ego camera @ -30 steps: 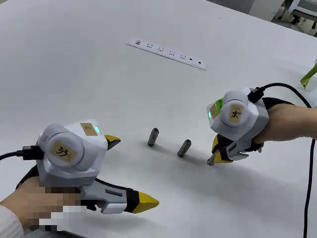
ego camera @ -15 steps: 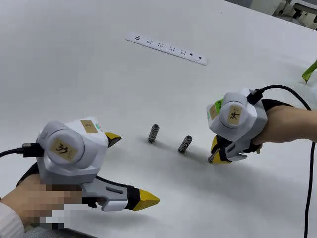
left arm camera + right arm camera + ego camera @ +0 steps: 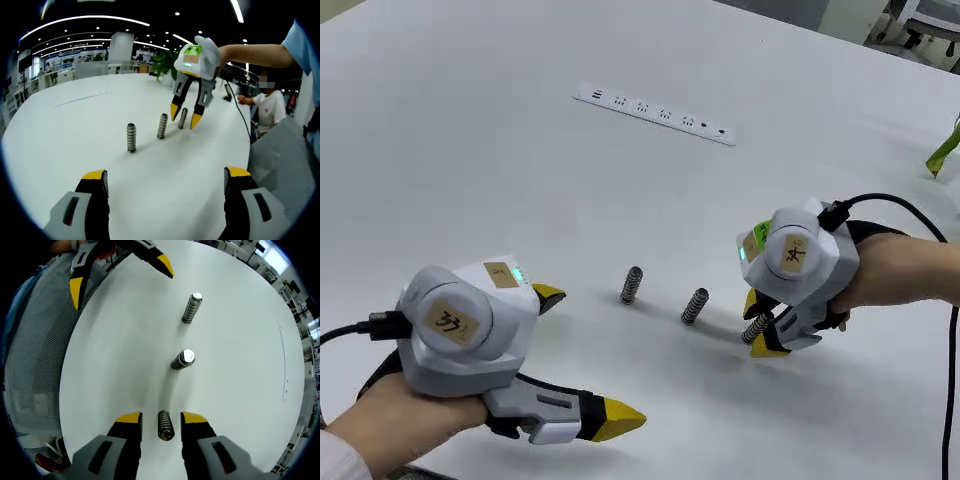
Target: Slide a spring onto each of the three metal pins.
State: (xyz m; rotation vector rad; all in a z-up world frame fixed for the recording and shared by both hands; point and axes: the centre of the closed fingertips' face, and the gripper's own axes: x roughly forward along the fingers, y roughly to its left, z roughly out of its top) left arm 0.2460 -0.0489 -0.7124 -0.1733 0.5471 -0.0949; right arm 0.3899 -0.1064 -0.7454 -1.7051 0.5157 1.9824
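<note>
Straddling third spring (image 3: 165,426), right claw (image 3: 161,416) apparently released | left claw (image 3: 165,174) spread wide, empty

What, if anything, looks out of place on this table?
Nothing stands out. The left spring, middle spring and third spring stand upright in a row on the white table, the third between the right gripper's open jaws.
</note>
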